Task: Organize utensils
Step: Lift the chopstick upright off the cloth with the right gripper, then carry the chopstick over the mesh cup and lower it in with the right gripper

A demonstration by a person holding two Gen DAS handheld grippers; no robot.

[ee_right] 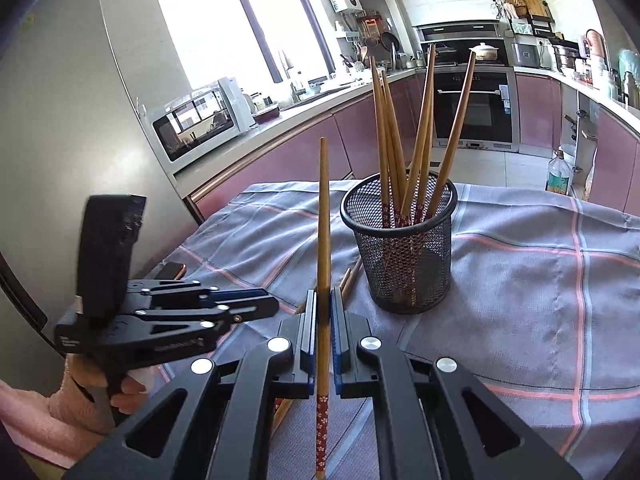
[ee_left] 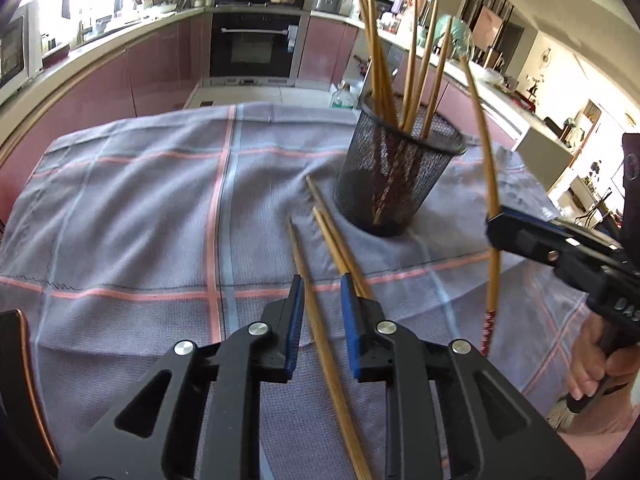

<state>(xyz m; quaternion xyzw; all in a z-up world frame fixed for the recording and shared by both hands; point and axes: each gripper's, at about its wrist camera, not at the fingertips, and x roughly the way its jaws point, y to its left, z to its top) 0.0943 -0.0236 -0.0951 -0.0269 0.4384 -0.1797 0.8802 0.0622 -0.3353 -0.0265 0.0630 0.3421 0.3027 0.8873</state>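
Observation:
A black mesh cup (ee_left: 394, 184) (ee_right: 402, 248) stands on the checked cloth and holds several wooden chopsticks (ee_left: 380, 60) (ee_right: 420, 140) upright. My right gripper (ee_right: 323, 300) (ee_left: 494, 220) is shut on one chopstick (ee_right: 323, 220) (ee_left: 486, 152), held upright left of the cup, red patterned end down. My left gripper (ee_left: 320, 292) (ee_right: 260, 306) is open, low over the cloth, its jaws either side of a loose chopstick (ee_left: 320, 320). Two more loose chopsticks (ee_left: 336, 236) lie between it and the cup.
The grey cloth with pink lines (ee_left: 140, 220) (ee_right: 540, 280) covers the table. A phone-like object (ee_left: 16, 360) (ee_right: 174, 270) lies at the table's left edge. Kitchen counters, an oven (ee_left: 256, 44) and a plastic bottle (ee_right: 560, 172) stand behind.

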